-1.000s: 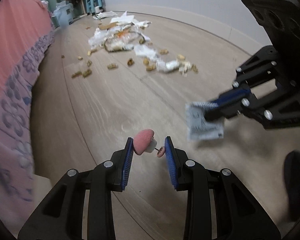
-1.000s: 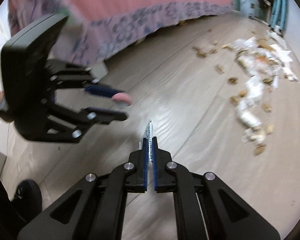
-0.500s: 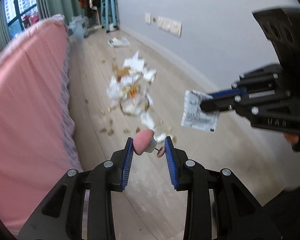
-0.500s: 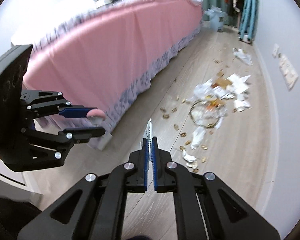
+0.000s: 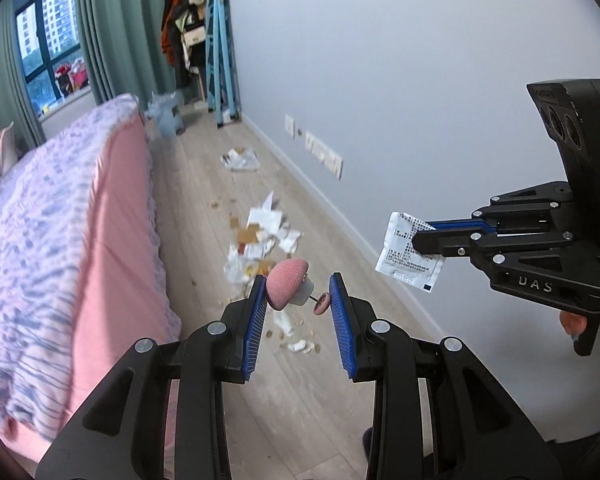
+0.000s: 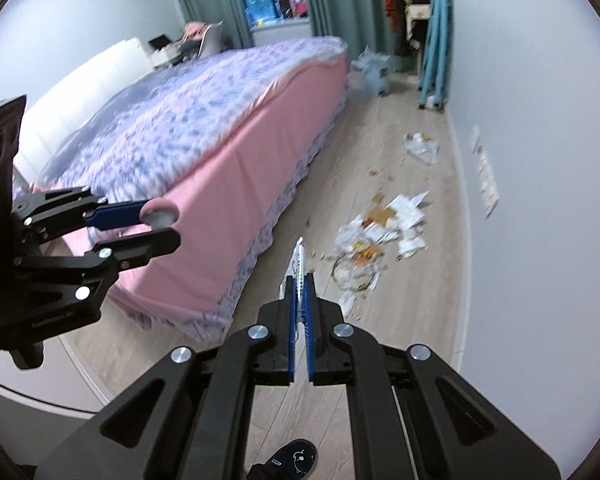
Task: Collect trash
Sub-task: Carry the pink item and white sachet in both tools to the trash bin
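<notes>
Bedding first, at far left: pink bed (image 5: pixel 112 216) with a lilac-patterned cover, running along the wooden floor (image 5: pixel 300 392).

Left gripper (image 5: pixel 298 280) raised well above that floor, level, aimed down the room toward the curtains; blue-padded fingers (image 5: pixel 256 320) set moderately apart, closed on a pink mushroom-shaped toy (image 5: pixel 288 282) — pink cap against the left pad, white stem and a thin pin with a small pink disc reaching toward the right pad. Same toy (image 6: pixel 160 214) seen end-on from the right wrist camera, between the tips of the left gripper (image 6: pixel 160 224) at that view's left edge.

Trash pile (image 5: pixel 260 248) on the floor beyond the toy, between bed and wall: torn white paper, brown scraps, crumbs; a separate crumpled white wad (image 5: pixel 240 160) farther along, near the skirting.

Right gripper (image 5: pixel 418 234) entering from the right, held level at about the same height, pinched tight on a white sachet (image 5: pixel 410 254) hanging by its upper edge. Dense small black print on the sachet, too fine to read; a small dark blue mark at its lower corner. "DAS" embossed on the right gripper's black body. From its own camera, right gripper (image 6: pixel 300 280) with pads nearly touching, the sachet (image 6: pixel 298 264) edge-on between them.

White wall sockets (image 5: pixel 324 156) low on the grey wall at right.
</notes>
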Tool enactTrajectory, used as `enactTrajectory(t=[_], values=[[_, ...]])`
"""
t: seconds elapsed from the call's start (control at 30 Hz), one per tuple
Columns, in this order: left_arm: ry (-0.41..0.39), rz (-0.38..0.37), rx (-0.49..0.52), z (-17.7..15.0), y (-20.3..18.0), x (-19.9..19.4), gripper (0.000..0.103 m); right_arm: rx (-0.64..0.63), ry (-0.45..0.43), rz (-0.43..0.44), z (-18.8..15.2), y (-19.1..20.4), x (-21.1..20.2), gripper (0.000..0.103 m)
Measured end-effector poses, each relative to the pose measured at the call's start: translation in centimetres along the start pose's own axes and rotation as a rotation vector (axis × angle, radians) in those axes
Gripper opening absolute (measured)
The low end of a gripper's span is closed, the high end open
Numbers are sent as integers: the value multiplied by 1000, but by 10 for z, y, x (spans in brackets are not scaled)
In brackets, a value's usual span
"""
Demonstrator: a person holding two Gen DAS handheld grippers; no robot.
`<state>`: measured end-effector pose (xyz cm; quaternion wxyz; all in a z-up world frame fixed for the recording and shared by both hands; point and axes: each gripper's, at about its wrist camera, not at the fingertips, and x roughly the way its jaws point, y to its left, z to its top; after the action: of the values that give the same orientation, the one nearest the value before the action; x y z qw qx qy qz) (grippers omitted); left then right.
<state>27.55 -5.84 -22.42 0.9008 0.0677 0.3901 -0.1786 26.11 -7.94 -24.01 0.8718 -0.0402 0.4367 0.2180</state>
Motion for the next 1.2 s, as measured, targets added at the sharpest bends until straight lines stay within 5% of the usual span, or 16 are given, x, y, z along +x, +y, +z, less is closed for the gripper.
enactTrajectory(t=[0.17,0.43,0.87,1.2], values=[[-52,20,6,48,-11,-44,30,15,-56,-27,28,-7,-45,6],[-78,31,8,82,-3,-55,30,31,-87,-58,55,-24,-68,6],[-86,19,-44,141,104,22,30,71,-62,-127,156,-55,-5,6],[-116,-4,-4,243,199,90,30,144,-92,-168,249,-96,44,6]])
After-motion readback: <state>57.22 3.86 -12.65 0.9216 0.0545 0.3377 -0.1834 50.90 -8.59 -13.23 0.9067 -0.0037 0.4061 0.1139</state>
